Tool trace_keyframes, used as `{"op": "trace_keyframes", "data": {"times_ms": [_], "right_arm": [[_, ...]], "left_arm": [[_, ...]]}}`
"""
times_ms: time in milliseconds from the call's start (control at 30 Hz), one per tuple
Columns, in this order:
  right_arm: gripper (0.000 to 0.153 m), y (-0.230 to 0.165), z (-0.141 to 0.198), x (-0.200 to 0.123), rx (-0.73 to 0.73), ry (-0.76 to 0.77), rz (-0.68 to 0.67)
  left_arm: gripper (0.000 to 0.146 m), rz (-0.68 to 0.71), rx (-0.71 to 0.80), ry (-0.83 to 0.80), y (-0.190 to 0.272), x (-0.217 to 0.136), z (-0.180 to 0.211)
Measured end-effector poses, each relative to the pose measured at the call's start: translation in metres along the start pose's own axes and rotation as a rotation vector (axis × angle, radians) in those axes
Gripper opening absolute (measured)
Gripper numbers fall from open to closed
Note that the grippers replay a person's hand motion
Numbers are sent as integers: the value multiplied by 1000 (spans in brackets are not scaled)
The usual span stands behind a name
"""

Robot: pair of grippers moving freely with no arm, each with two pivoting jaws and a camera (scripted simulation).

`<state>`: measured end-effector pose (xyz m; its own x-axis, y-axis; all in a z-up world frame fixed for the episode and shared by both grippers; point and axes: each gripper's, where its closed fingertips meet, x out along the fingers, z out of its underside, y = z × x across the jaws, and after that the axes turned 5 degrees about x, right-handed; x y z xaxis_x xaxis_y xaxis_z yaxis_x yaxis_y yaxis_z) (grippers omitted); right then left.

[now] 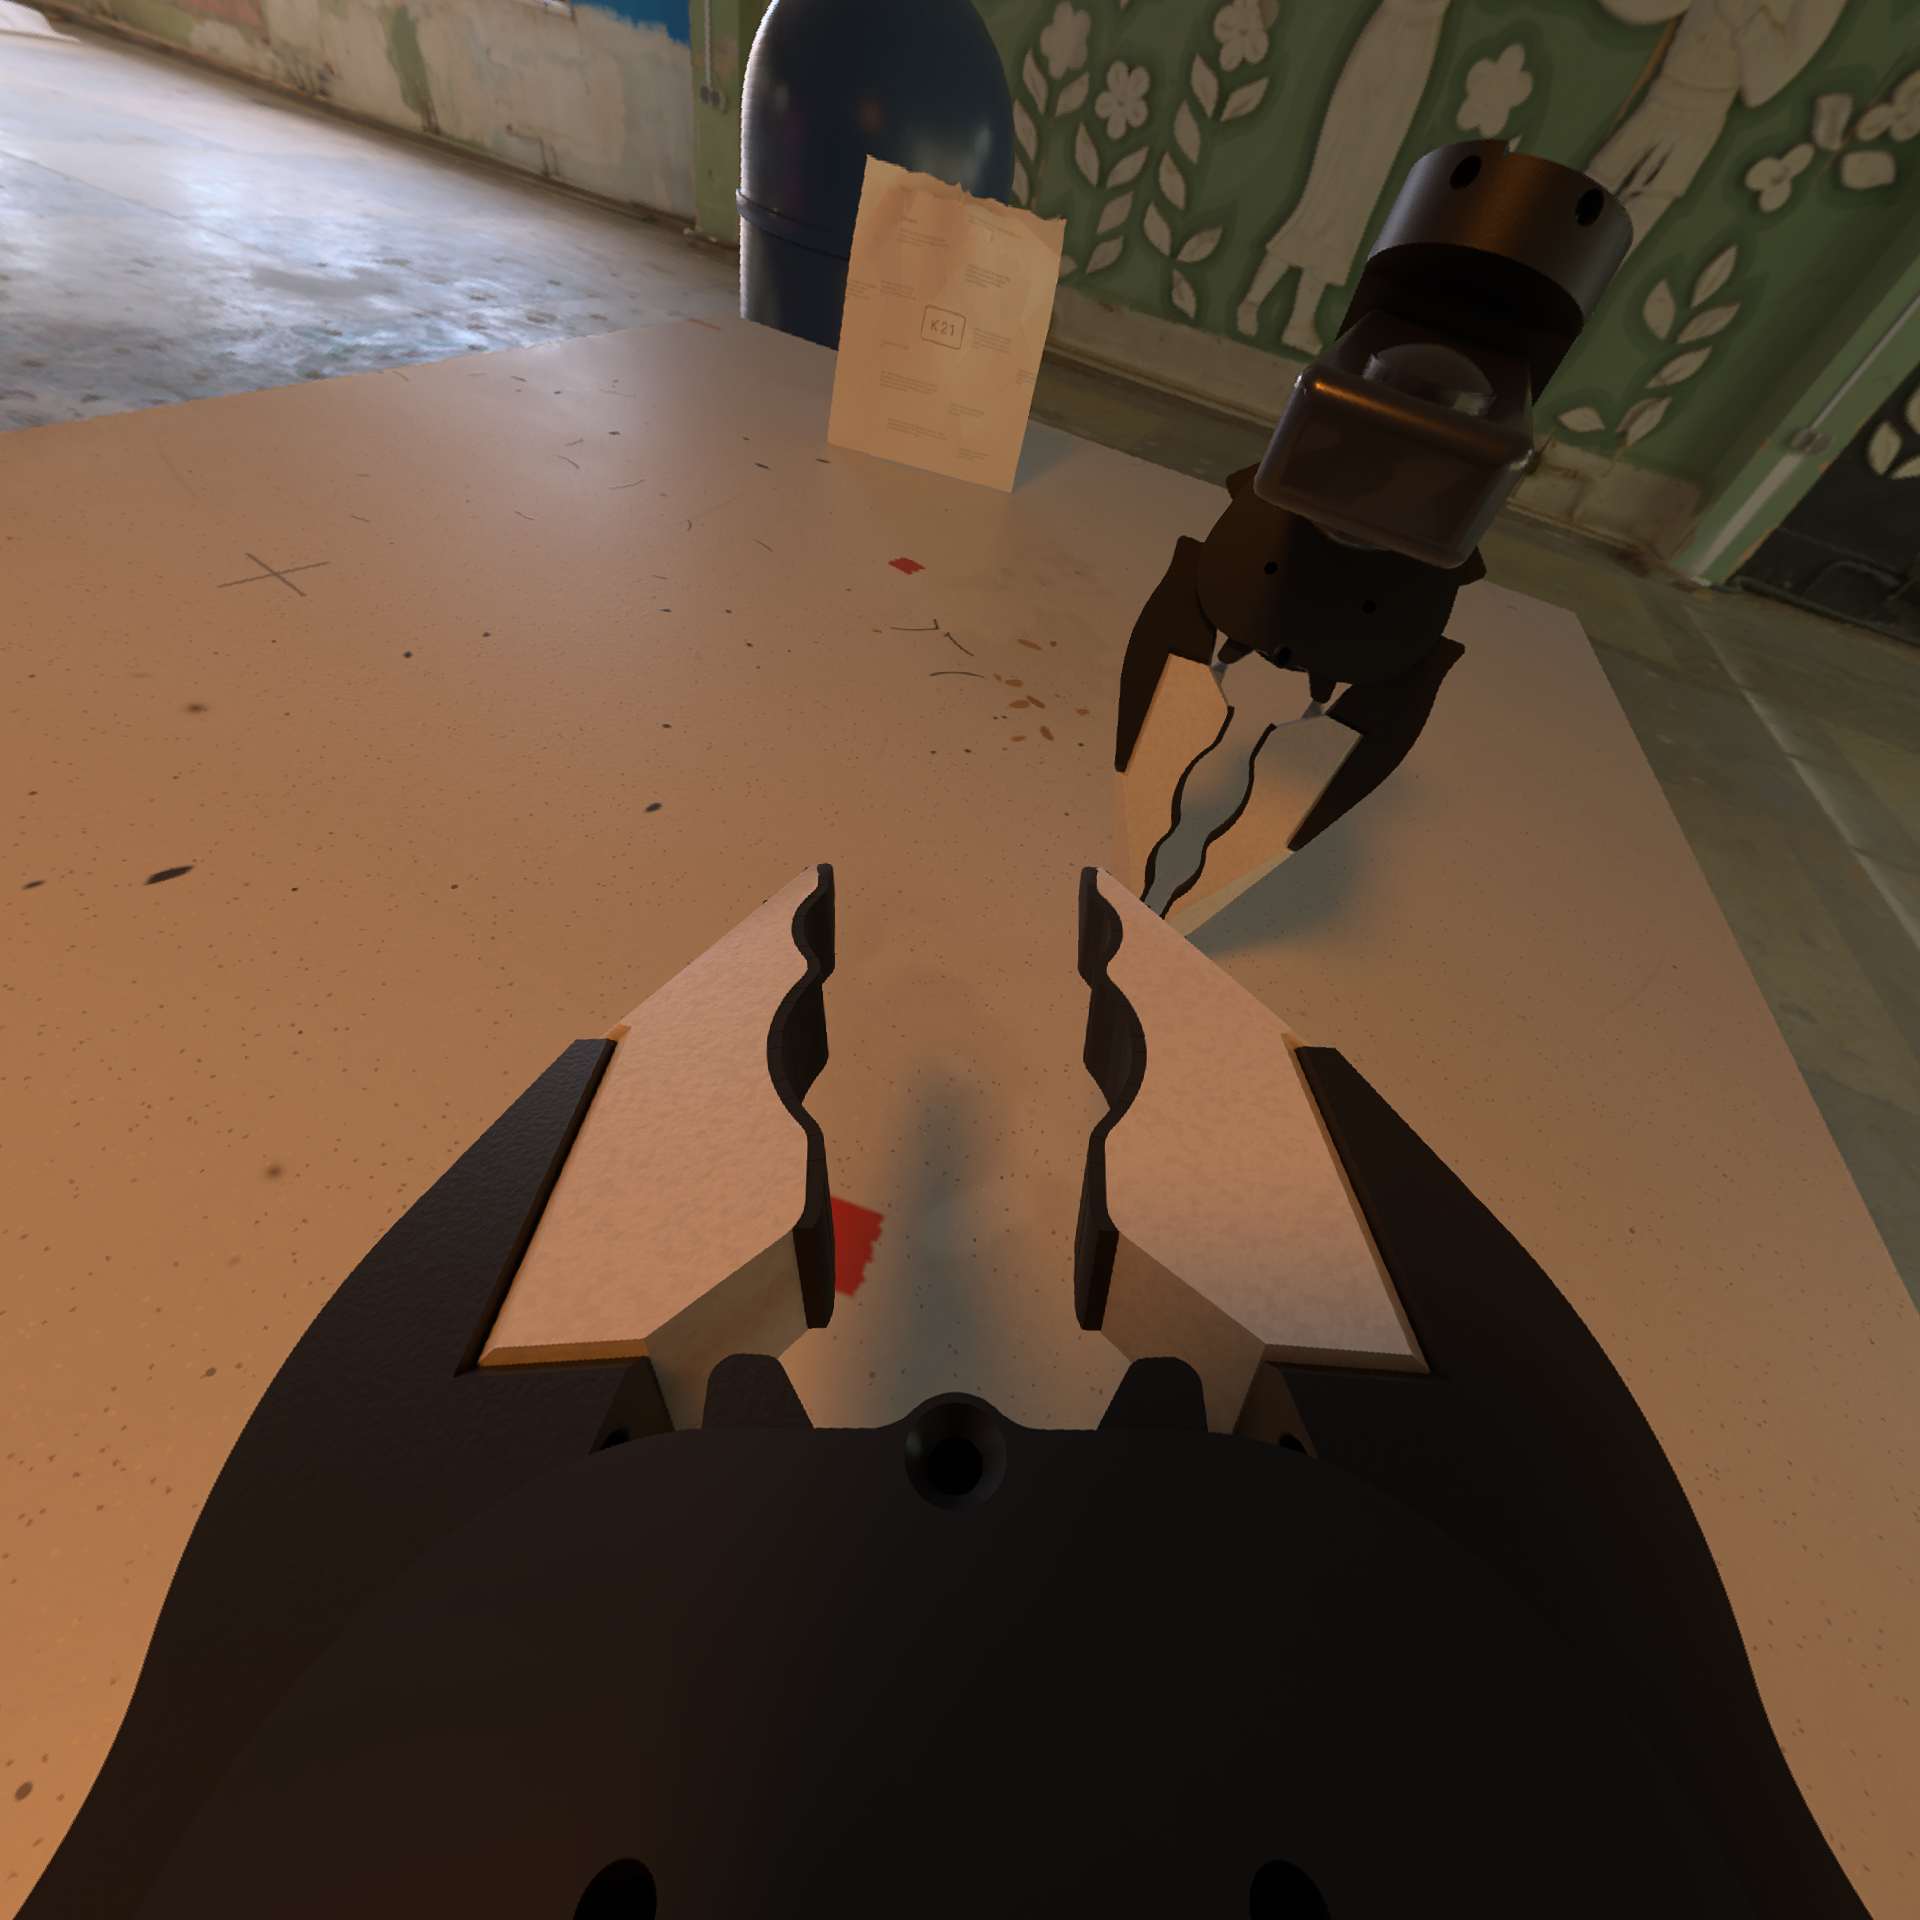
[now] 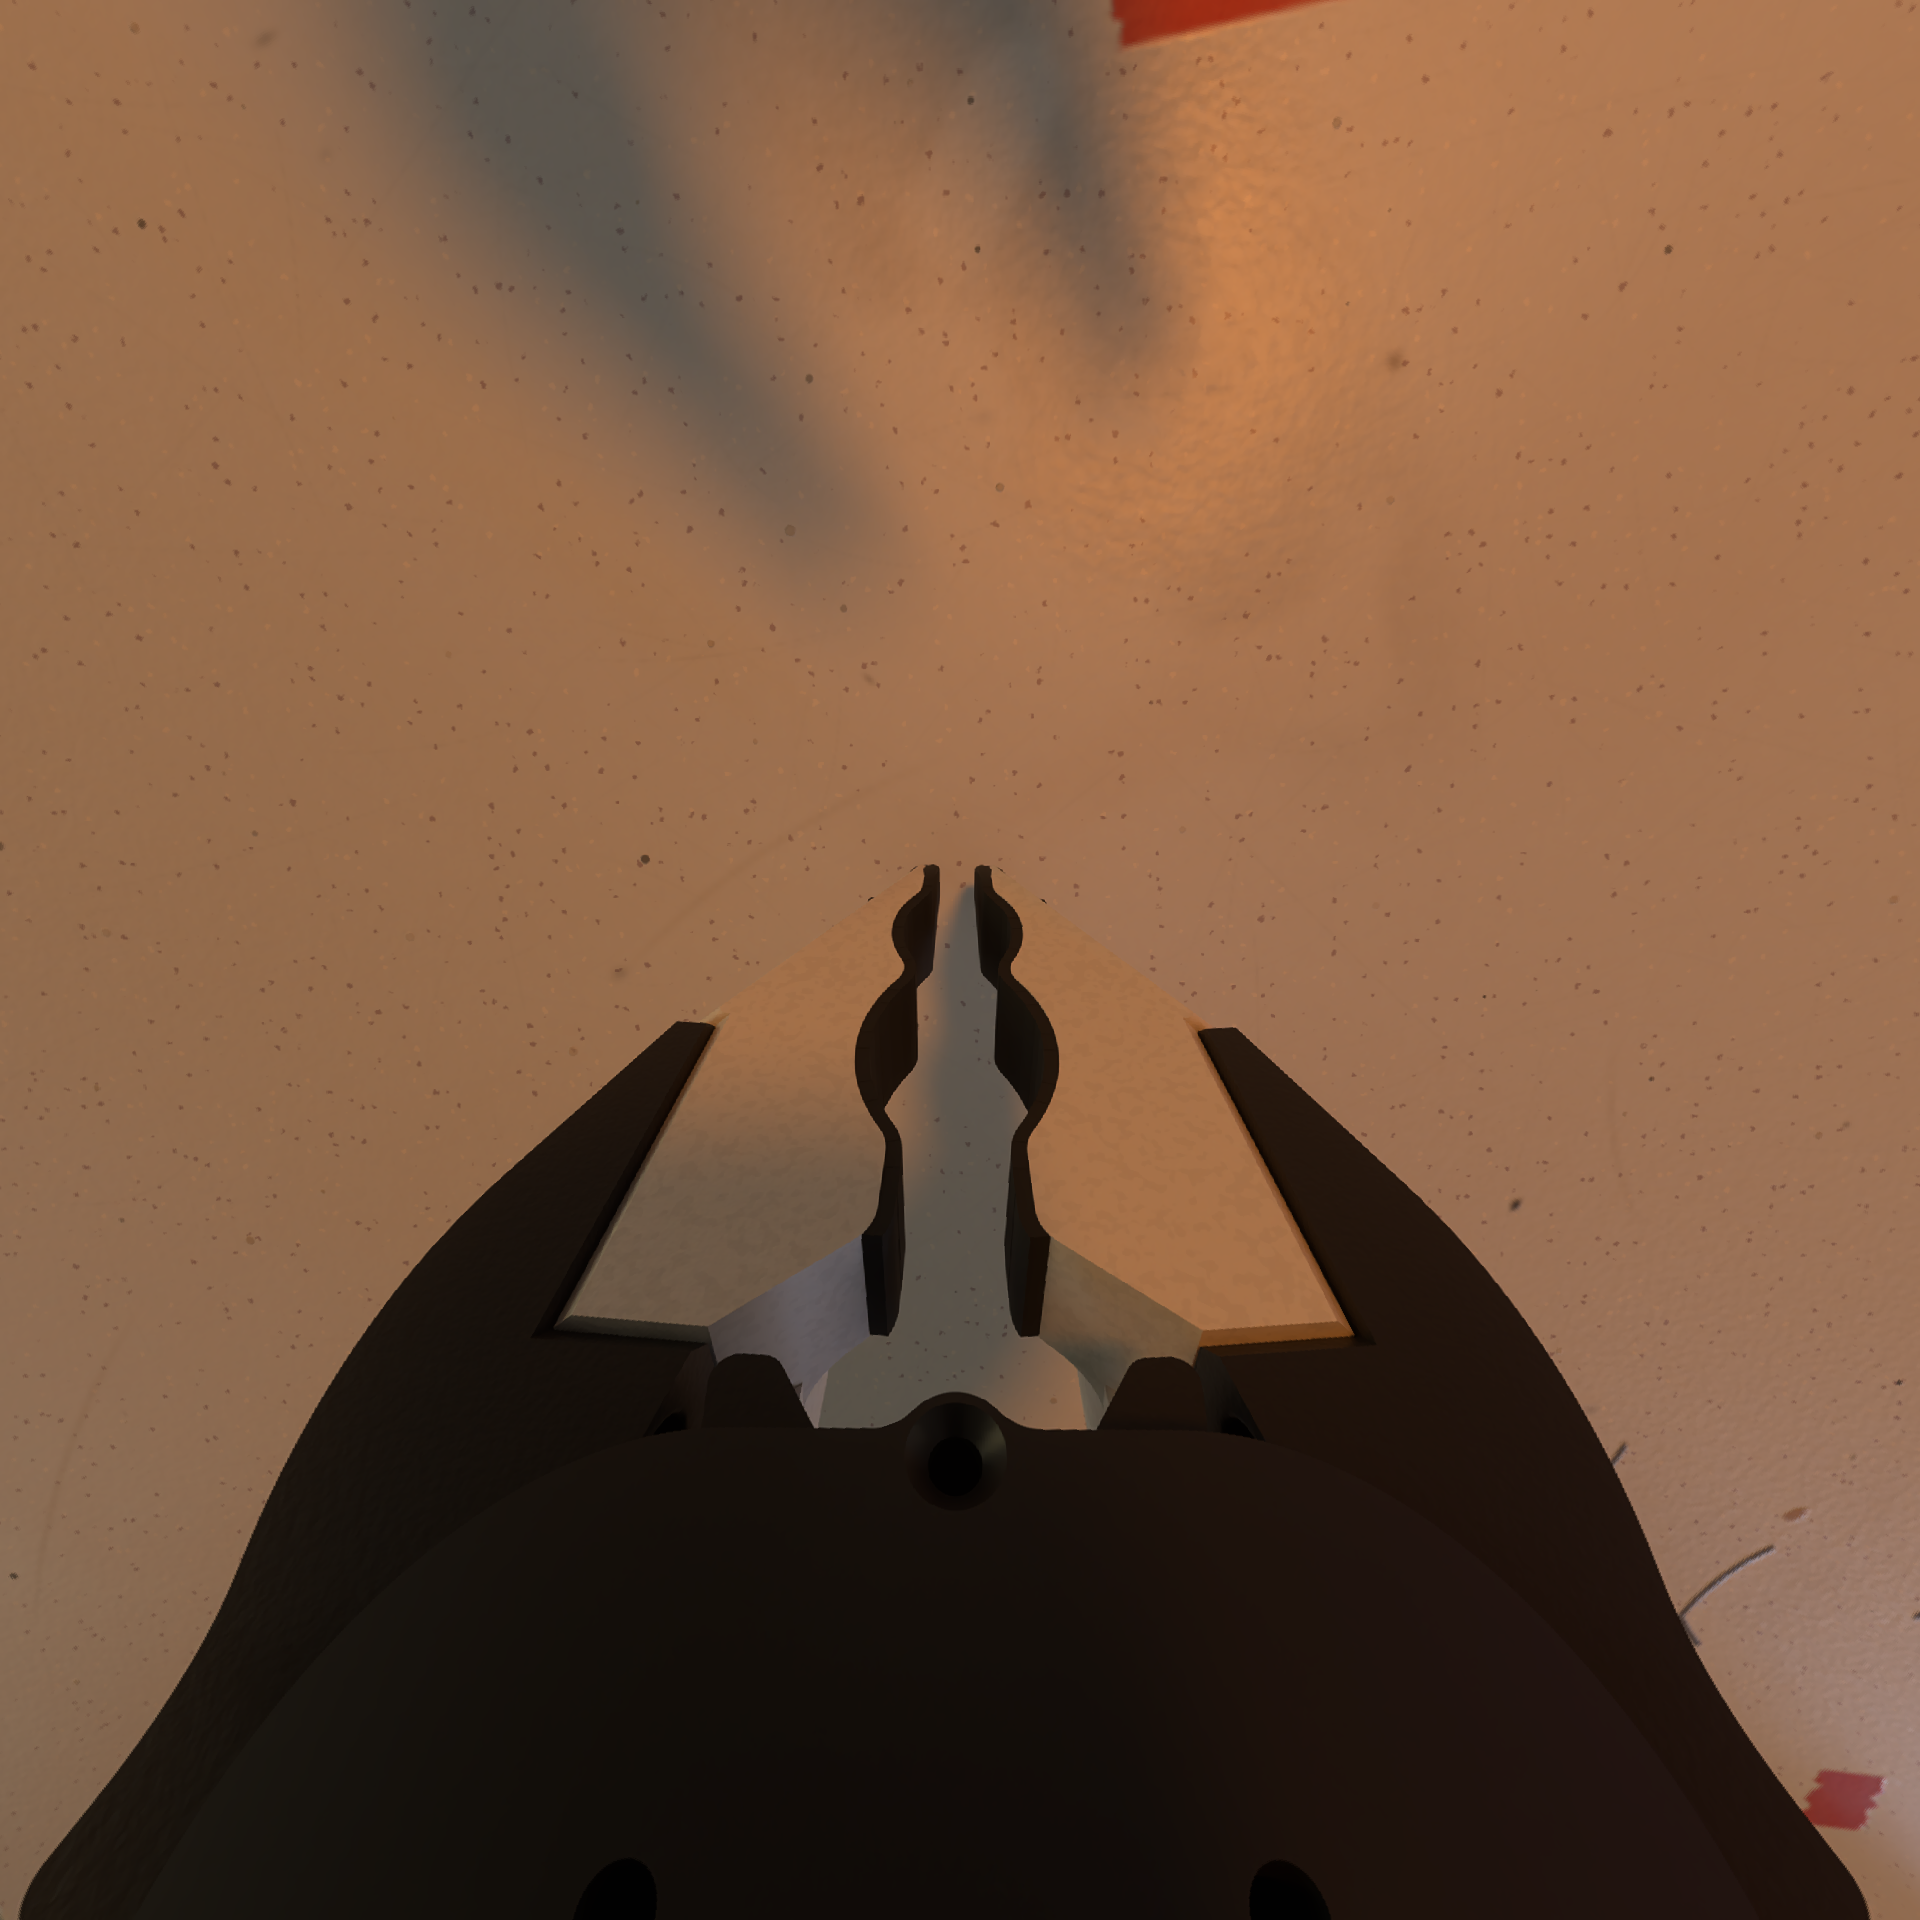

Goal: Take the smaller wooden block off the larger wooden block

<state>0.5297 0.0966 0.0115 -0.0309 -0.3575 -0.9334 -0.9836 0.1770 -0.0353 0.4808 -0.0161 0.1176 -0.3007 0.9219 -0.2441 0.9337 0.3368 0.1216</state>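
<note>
Plainly, the left gripper (image 1: 956,883), black-bodied with pale textured pads on wavy-edged fingers (image 1: 717,1091), hangs low and nearly level over the beige speckled surface (image 1: 416,831), its fingers spread wide with nothing between them; a small red tape patch (image 1: 857,1242) shows on the surface through the gap. Ahead and to its right, the right gripper (image 1: 1174,899) tilts steeply downward, tips close to or perhaps touching the surface, though the left wrist view does not settle that; in its own view the right gripper (image 2: 956,871) looks almost straight down, fingers (image 2: 790,1122) drawn nearly together with only a thin slit at the tips, holding nothing. Neither wooden block appears in either view, so where they lie cannot be told.

No containers are visible. Farther back a tan, torn-edged paper sheet (image 1: 945,332) stands upright near the surface's far edge; another red tape patch (image 1: 906,565) lies before it, amid pencil marks and dark specks. Behind rise a dark blue rounded cylinder (image 1: 873,135), a green wall with white floral relief (image 1: 1195,135) and a worn grey concrete floor (image 1: 260,239).
</note>
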Motion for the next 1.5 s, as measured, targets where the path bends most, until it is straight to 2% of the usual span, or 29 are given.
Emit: {"op": "trace_keyframes", "data": {"times_ms": [267,500,567,667,767,867,1000,1100,1200,1500], "right_arm": [[10,0,1,1,17,18,-7],[14,0,-12,-15,72,220,-37],[17,2,-21,-27,77,358,-51],[19,7,-36,-55,68,658,-69],[19,15,-44,-83,51,942,-54],[19,19,-44,-100,68,1115,-81],[18,18,-39,-102,65,1147,-82],[18,19,-35,-96,80,1126,-89],[18,20,-35,-95,84,1124,-90],[18,24,-32,-100,99,1154,-84]], "left_arm": [[47,5,14,-17,2,-1,1],[47,5,78,-55,-8,-20,-16],[47,-17,127,-95,-21,-33,-28],[47,-70,192,-198,-53,-54,-44],[47,-96,221,-394,-99,-68,-42],[41,-76,224,-613,-150,-70,-23],[29,-41,279,-857,-212,-61,17],[23,-17,299,-951,-243,-51,40],[20,61,271,-983,-251,-39,55],[13,106,272,-1071,-255,-33,75]]}}
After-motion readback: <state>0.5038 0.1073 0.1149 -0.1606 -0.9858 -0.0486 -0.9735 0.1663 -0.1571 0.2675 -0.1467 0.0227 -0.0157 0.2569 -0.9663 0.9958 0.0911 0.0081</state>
